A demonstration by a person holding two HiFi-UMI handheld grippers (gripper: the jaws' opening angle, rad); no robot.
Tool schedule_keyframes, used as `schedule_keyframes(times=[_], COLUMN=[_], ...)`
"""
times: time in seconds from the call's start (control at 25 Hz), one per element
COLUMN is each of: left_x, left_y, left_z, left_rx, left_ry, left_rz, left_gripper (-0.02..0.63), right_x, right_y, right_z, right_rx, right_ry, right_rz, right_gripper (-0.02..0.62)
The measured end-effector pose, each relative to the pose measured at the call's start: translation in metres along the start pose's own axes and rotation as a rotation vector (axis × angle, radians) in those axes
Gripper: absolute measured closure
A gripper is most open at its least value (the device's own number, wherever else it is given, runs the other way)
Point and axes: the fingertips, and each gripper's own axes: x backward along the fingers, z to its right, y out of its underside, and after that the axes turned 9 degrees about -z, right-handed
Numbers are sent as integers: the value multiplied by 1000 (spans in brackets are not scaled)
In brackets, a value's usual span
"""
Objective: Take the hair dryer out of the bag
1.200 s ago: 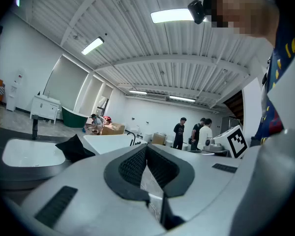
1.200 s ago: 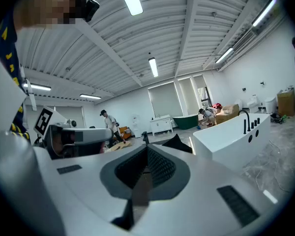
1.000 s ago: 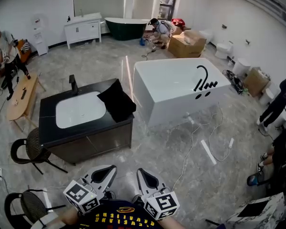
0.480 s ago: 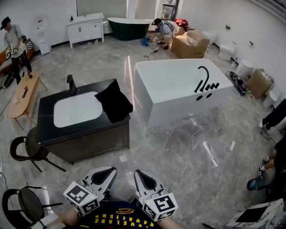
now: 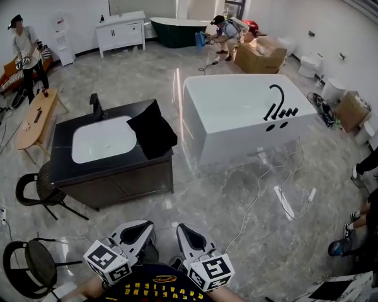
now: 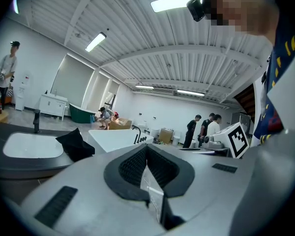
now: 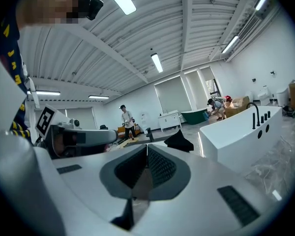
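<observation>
Grey shiny floor [image 5: 227, 200] fills a big room full of bath things. On the left stands a dark counter [image 5: 66, 168] with a white sink [image 5: 105, 141] and a black tap [image 5: 96, 107], well apart from the tongs. The black bag [image 5: 152, 129] sits on the counter's right end, just beside the sink. The hair dryer cannot be seen, so I cannot tell if it is inside.

A big white bathtub [image 5: 239, 112] stands right of the counter, and a white cable [image 5: 259, 187] lies on the floor near it. Two black chairs [image 5: 38, 192] stand near on the left. Only floor lies between the tongs and the counter.

The left tongs [image 5: 143, 227] and the right tongs [image 5: 184, 233] are low and near, side by side. Both are closed tight with nothing in them. Their cubes [image 5: 107, 261] show black and white squares. Yellow marks on the person's dark shirt [image 5: 157, 288] are too small to read.
</observation>
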Motion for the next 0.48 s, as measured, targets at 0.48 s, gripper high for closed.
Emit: schedule_keyframes(times=[0.48], left_x=[-65], left_y=[-35], left_z=[-68], left_rx=[-13], left_ry=[64], left_rz=[-26], left_gripper=[603], right_x=[-71], right_y=[-30], right_z=[58], right_rx=[-28], right_ry=[68], right_rz=[-32], right_gripper=[586])
